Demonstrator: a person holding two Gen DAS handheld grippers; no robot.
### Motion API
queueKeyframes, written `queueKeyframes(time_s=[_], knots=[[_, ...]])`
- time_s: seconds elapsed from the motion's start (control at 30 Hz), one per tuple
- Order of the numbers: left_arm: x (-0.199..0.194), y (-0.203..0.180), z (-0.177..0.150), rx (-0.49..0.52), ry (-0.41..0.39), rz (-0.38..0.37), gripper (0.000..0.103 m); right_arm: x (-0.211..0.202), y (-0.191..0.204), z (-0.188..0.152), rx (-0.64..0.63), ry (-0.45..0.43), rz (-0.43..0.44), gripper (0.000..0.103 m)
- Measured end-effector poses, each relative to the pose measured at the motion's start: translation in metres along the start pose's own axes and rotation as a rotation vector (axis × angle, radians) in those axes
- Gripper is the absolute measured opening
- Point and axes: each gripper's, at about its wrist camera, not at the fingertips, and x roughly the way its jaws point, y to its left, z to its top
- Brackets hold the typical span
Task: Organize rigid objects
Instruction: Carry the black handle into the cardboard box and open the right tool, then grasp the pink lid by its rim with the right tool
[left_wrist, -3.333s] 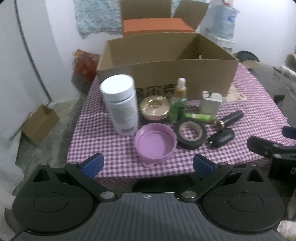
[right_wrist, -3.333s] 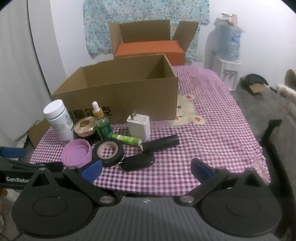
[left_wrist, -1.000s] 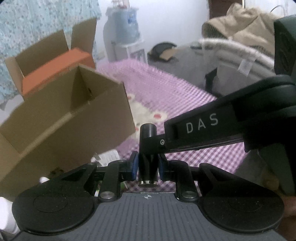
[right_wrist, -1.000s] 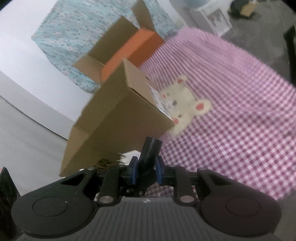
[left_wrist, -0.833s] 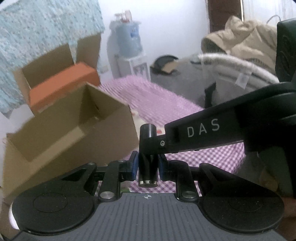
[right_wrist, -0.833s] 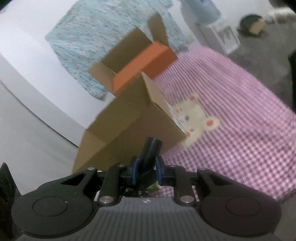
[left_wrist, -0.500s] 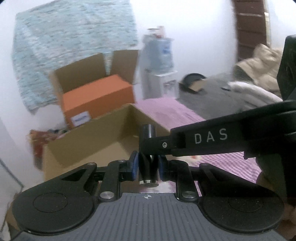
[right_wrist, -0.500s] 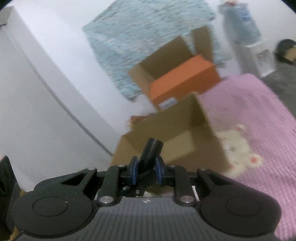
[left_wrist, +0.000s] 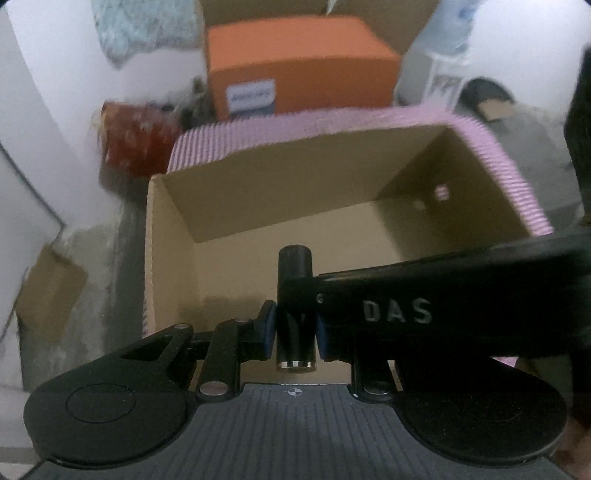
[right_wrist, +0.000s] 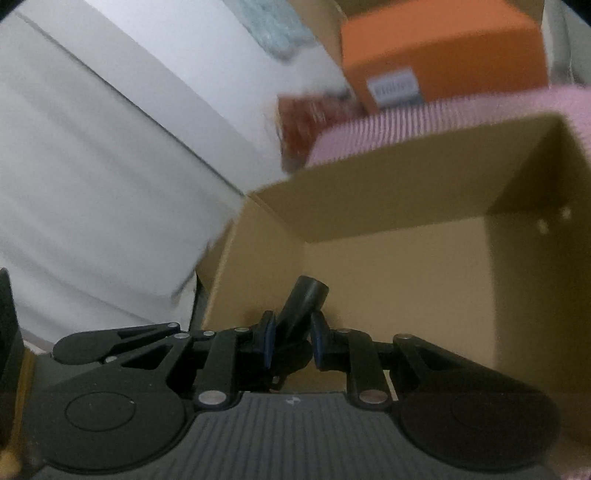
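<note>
A black cylinder (left_wrist: 294, 295) with a metal end is clamped between the pads of my left gripper (left_wrist: 294, 330) and also between the pads of my right gripper (right_wrist: 290, 338), where the black cylinder (right_wrist: 301, 312) leans to the right. Both grippers hold it over the open brown cardboard box (left_wrist: 266, 192), whose inside looks bare where visible. The box also shows in the right wrist view (right_wrist: 406, 266). The right gripper's black arm marked DAS (left_wrist: 424, 310) crosses the left wrist view from the right.
The box stands on a pink checked tablecloth (left_wrist: 229, 140). Behind it are an orange box (left_wrist: 295, 81) inside another open carton, a red bag (left_wrist: 136, 136) and a white wall (right_wrist: 92, 166). A small carton (left_wrist: 48, 291) sits on the floor at left.
Both grippers, shut on the black cylinder, have lifted it from the table and moved it over the open box, and now look down into it. Earlier both were open and empty.
</note>
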Motion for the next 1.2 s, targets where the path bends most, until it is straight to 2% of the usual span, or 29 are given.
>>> queueKeyframes(time_s=[0.13, 0.33, 0.53, 0.7, 0.93, 1.07, 1.2], knots=[[0.025, 0.010, 0.010, -0.018, 0.056, 0.058, 0.021, 0.041, -0.008, 0.021, 0.064, 0.090, 0.005, 0.022], [0.038, 0.018, 0.011, 0.006, 0.078, 0.143, 0.022, 0.073, -0.016, 0.027, 0.113, 0.120, 0.007, 0.023], [0.028, 0.018, 0.011, 0.007, 0.043, 0.138, 0.026, 0.076, -0.030, 0.024, 0.183, 0.111, 0.041, 0.023], [0.004, 0.017, 0.012, -0.005, -0.007, 0.115, 0.030, 0.045, -0.035, 0.018, 0.199, 0.070, 0.072, 0.023], [-0.047, 0.023, 0.002, -0.036, -0.122, 0.057, 0.034, -0.026, -0.042, 0.002, 0.195, -0.051, 0.135, 0.023], [-0.082, 0.030, -0.015, -0.068, -0.193, 0.003, 0.038, -0.077, -0.049, -0.022, 0.192, -0.119, 0.183, 0.023], [-0.111, 0.038, -0.046, -0.082, -0.260, -0.035, 0.047, -0.119, -0.052, -0.060, 0.156, -0.163, 0.231, 0.023]])
